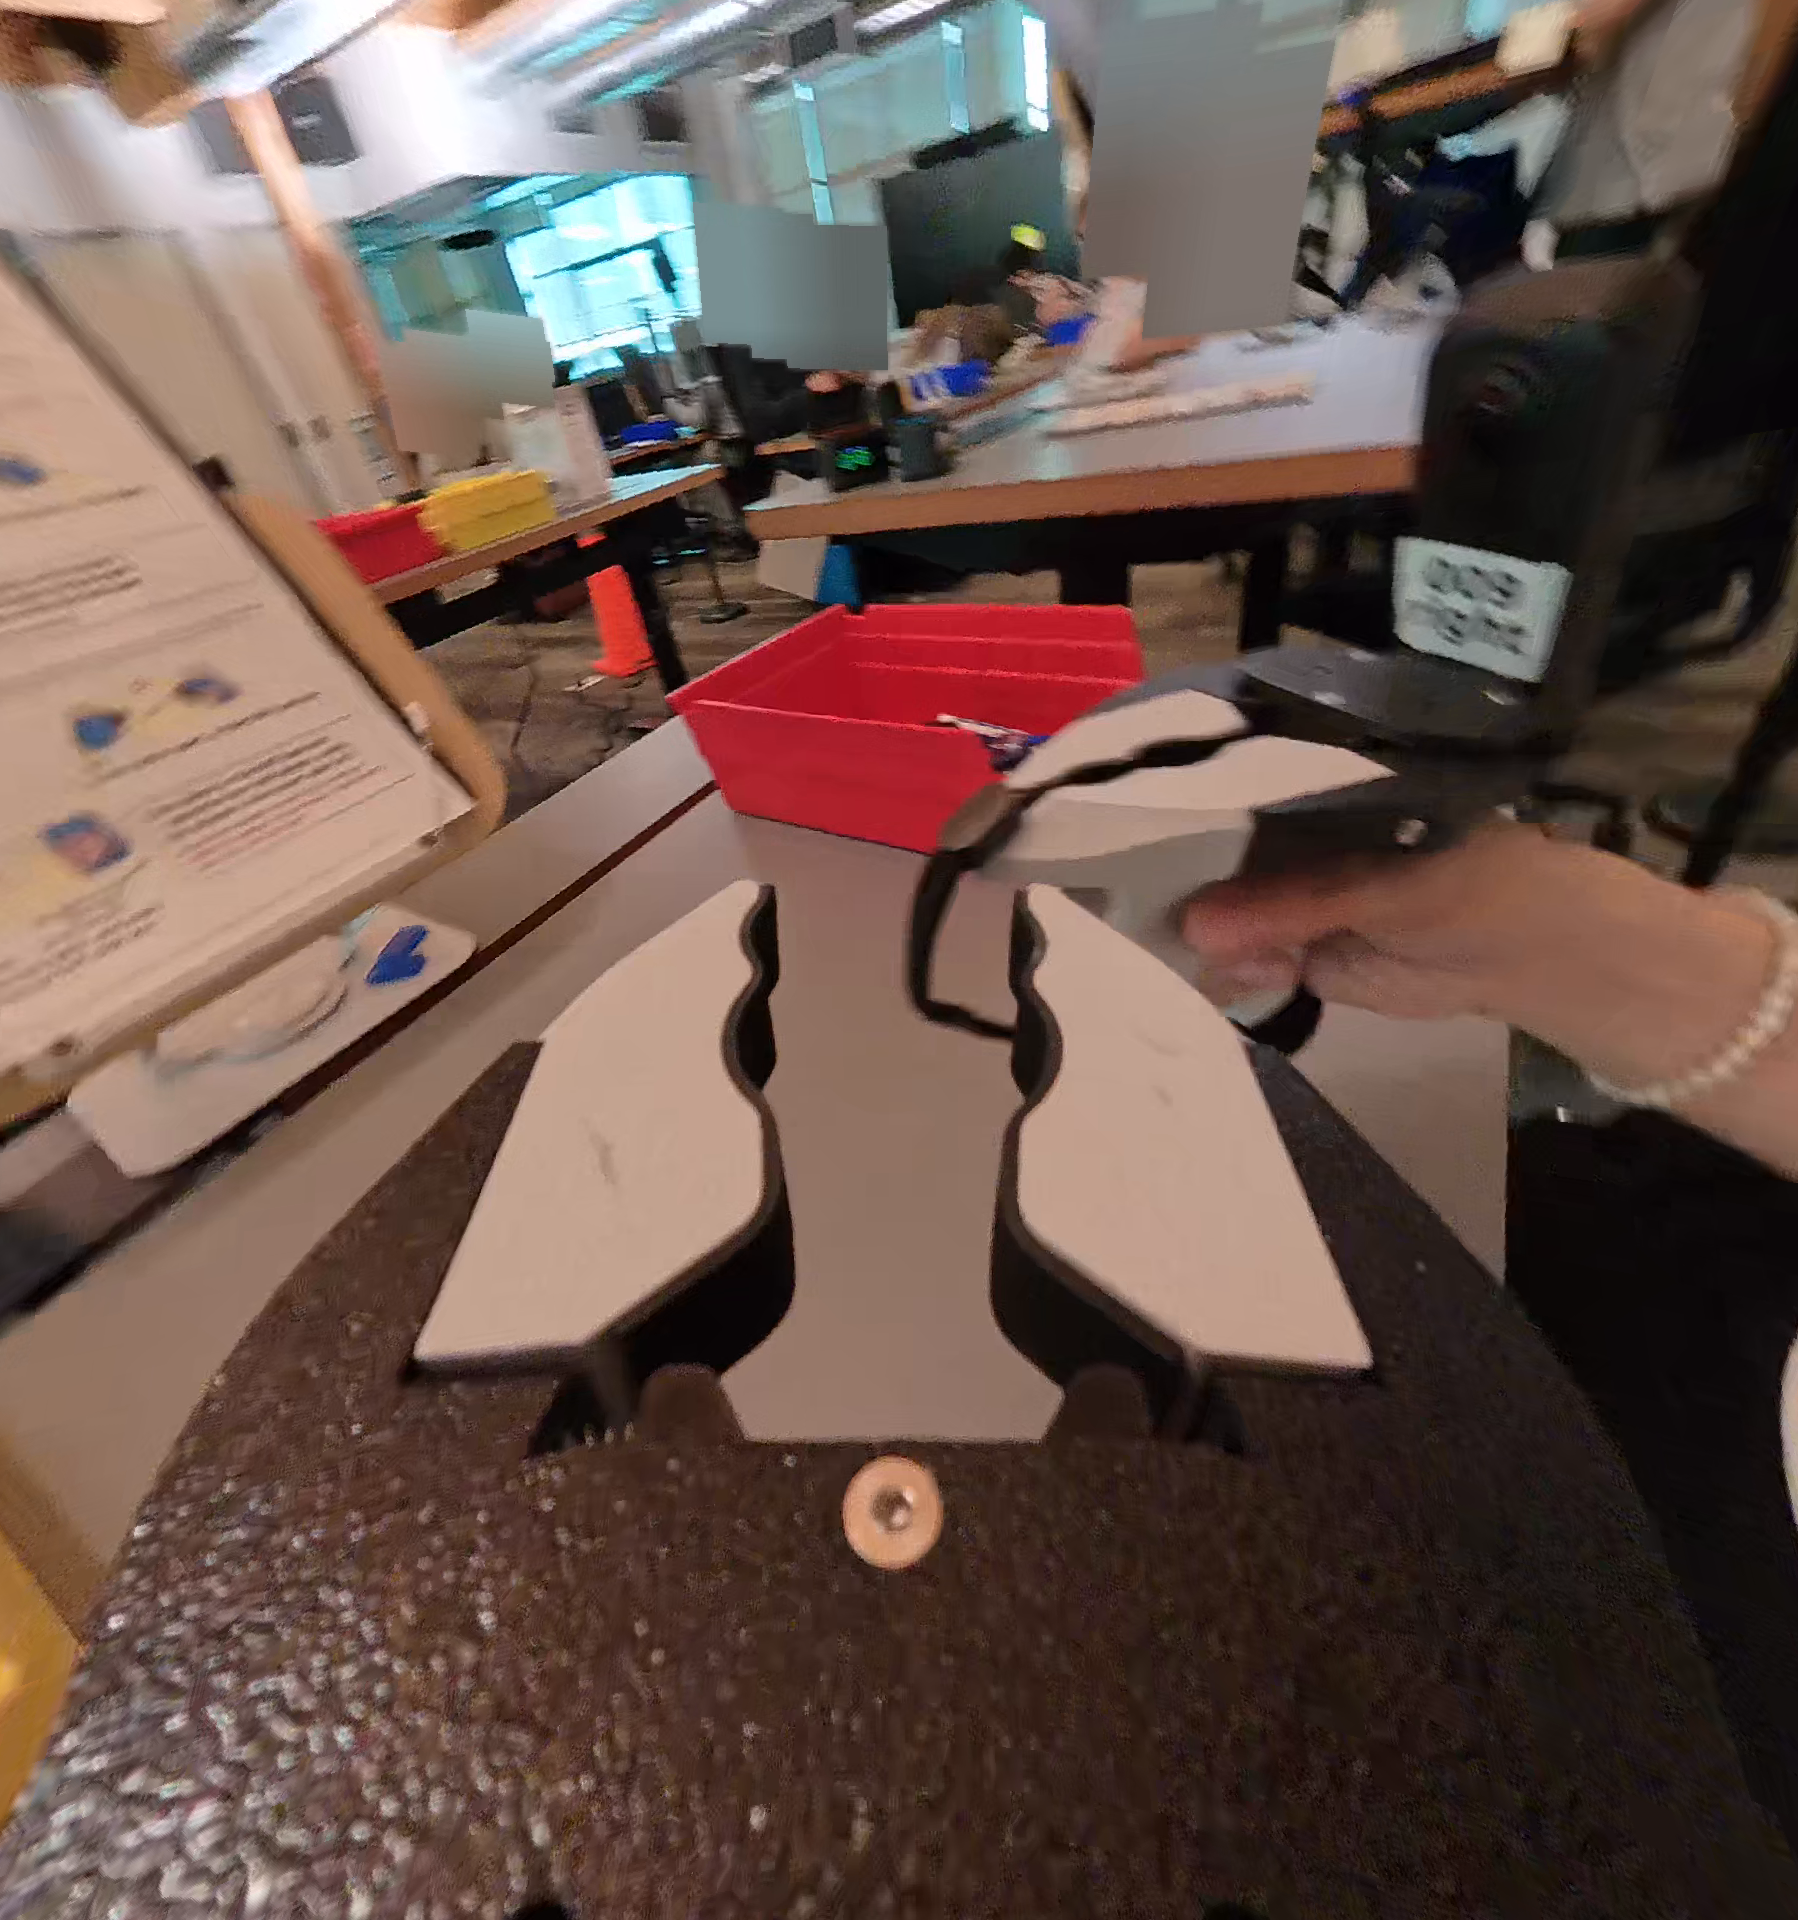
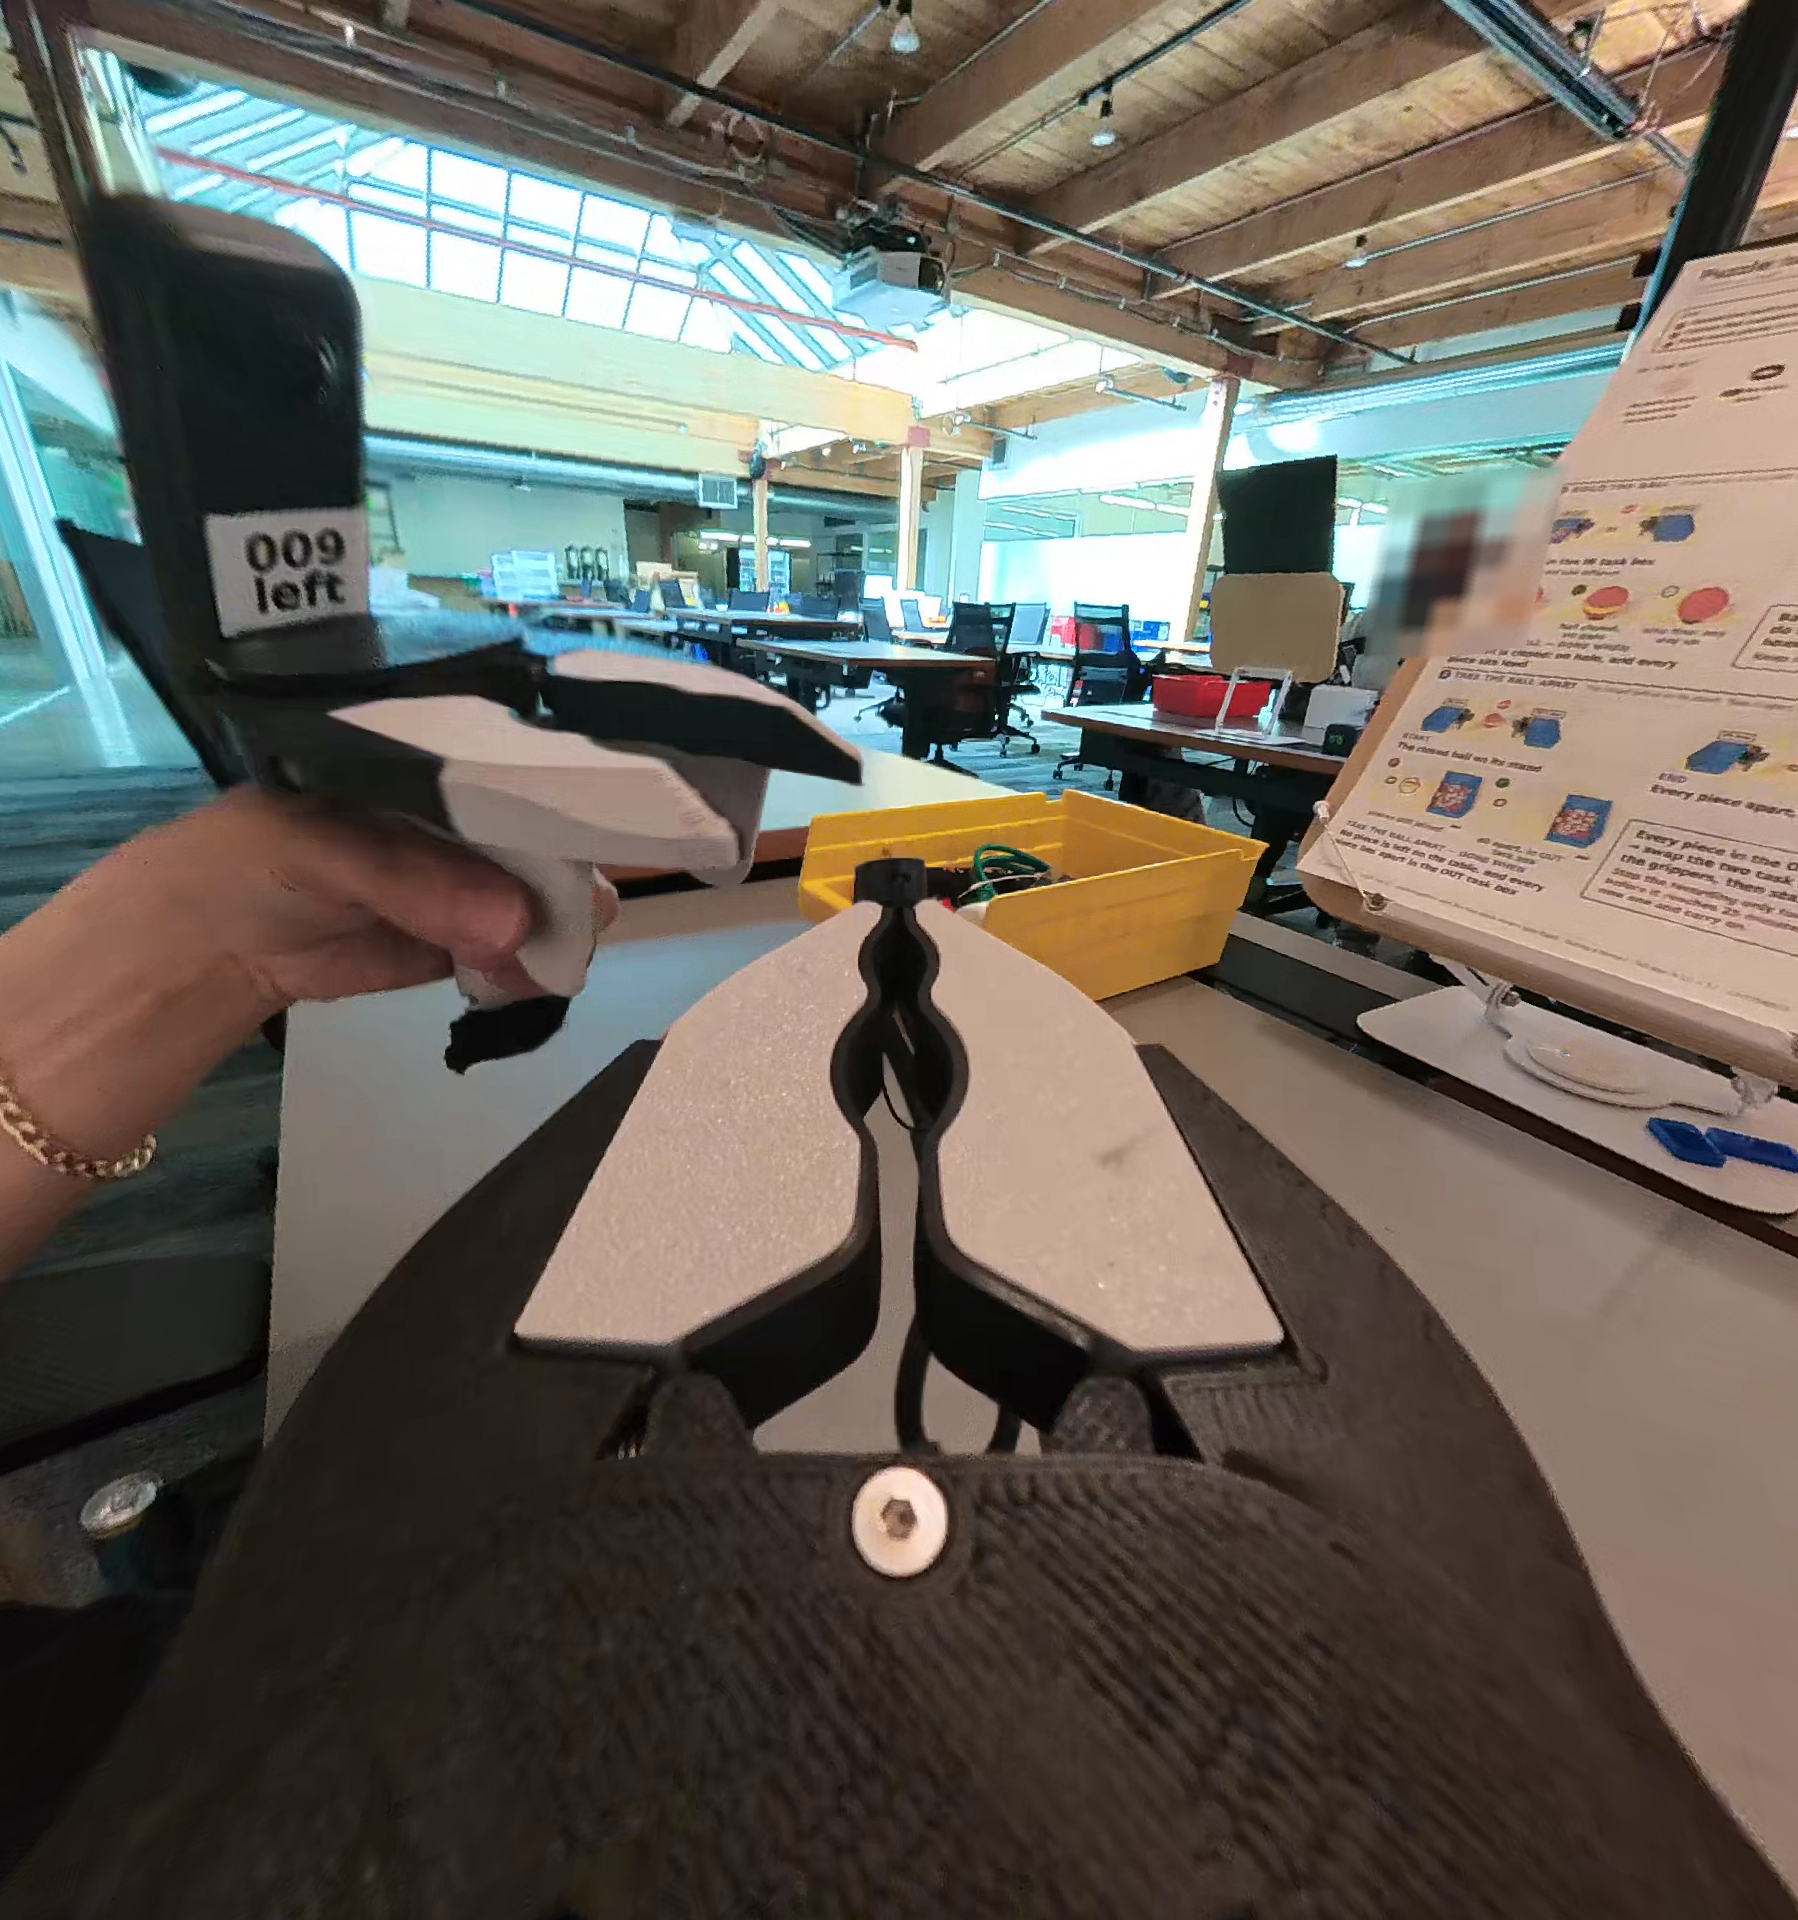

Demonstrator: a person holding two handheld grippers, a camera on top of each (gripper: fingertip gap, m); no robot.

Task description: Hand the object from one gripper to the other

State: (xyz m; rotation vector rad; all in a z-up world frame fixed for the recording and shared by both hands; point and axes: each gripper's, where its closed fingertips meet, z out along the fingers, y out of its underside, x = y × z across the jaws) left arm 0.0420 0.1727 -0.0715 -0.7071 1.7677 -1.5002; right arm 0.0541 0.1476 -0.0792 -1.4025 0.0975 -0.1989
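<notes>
Both of my two-finger tongs are up over the pale grey table top (image 1: 879,1195), and they stand differently. The left gripper (image 1: 890,914), grey-faced fingers on a black textured body, has its jaws spread wide with nothing between them; only bare table shows through the gap. The right gripper (image 2: 893,904), of the same make, has its jaws pressed together on a thin black cable with a small black plug end (image 2: 890,881): the plug pokes out just past the fingertips, and the cord runs back down the wavy slot between the fingers. In the left wrist view I see that right gripper (image 1: 968,831) coming in from the right, my right hand (image 1: 1394,945) round its handle, a pearl bracelet (image 1: 1747,1008) on the wrist, and the black cord (image 1: 926,935) hanging from its tips in a loop just beside my left gripper's right fingertip; whether they touch I cannot tell. In the right wrist view the left gripper (image 2: 770,810) sits to the left, held by my left hand (image 2: 334,914) with a gold chain bracelet (image 2: 12,1101). Beyond it on the far side stands a yellow plastic bin (image 2: 1103,904) with some wires in it. A red plastic bin (image 1: 874,748) stands at the far edge in the left view. A tilted instruction sheet on a brown board (image 2: 1653,727) stands to the right, on a white base with small blue pieces (image 2: 1726,1148).
</notes>
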